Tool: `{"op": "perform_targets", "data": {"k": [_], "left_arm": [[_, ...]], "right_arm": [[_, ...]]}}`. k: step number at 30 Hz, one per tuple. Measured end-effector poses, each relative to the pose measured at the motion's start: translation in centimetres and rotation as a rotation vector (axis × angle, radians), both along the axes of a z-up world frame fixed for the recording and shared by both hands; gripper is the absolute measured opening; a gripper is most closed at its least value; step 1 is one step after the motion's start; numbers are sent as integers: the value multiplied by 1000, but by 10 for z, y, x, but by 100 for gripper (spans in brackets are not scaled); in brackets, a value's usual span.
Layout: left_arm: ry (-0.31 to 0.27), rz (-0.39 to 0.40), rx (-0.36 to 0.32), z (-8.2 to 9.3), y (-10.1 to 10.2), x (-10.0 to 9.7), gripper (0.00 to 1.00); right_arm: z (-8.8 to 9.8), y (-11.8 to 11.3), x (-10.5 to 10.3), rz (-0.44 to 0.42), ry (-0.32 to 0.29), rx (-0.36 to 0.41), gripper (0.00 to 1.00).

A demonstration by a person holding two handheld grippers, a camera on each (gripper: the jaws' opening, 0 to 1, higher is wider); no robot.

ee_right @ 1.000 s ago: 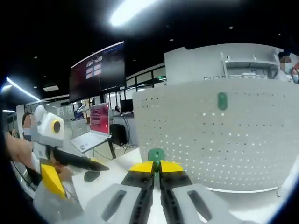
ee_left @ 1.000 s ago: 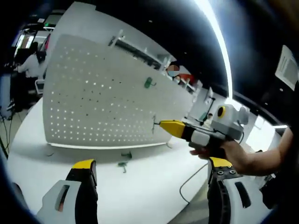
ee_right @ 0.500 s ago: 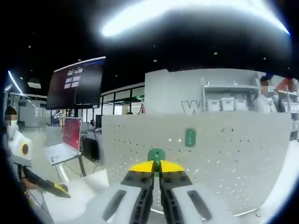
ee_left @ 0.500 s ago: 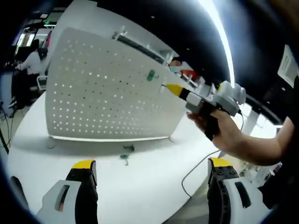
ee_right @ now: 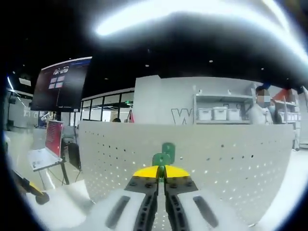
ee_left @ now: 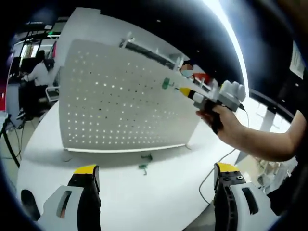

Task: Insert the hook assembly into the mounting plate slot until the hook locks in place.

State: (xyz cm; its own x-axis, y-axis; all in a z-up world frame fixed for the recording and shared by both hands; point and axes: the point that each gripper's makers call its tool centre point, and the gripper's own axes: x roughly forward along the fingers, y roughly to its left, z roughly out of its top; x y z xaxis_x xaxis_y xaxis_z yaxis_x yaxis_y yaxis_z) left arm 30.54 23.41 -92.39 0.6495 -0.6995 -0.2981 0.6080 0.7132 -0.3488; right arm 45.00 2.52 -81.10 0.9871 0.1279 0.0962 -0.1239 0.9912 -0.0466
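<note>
Left gripper view: the left gripper (ee_left: pixel 156 178) rises from the bottom of the frame with its yellow-tipped jaws wide apart and nothing between them. A white perforated mounting plate (ee_left: pixel 120 106) stands upright on a white table (ee_left: pixel 144 197) and occupies the centre-left. At upper right of centre, a hand (ee_left: pixel 226 127) holds the right gripper (ee_left: pixel 182 89) with its tip at the plate's upper right area, just beside a green hook (ee_left: pixel 166 83) seated on the plate. Two small green pieces (ee_left: pixel 145 162) lie on the table below the plate's lower edge.

Right gripper view: the right gripper (ee_right: pixel 161 171) has its jaws together, clamped on a green hook assembly (ee_right: pixel 160 159) at frame centre. The assembly sits directly below, and visually overlaps, the hook (ee_right: pixel 168 148) on the plate (ee_right: pixel 231 163); contact with the plate cannot be determined. A dark screen (ee_right: pixel 60 89) hangs at upper left.
</note>
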Motion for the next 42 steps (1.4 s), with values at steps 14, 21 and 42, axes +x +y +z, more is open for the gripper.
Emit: {"op": "perform_targets", "data": {"k": [14, 21, 42], "left_arm": [[15, 3, 93, -15, 9, 5, 100], [48, 24, 73, -18, 13, 7, 100], [58, 33, 89, -22, 15, 6, 96]], "right_arm": [[13, -45, 29, -122, -47, 25, 0], [12, -48, 33, -146, -45, -13, 0], [9, -48, 37, -196, -109, -9, 0]]}}
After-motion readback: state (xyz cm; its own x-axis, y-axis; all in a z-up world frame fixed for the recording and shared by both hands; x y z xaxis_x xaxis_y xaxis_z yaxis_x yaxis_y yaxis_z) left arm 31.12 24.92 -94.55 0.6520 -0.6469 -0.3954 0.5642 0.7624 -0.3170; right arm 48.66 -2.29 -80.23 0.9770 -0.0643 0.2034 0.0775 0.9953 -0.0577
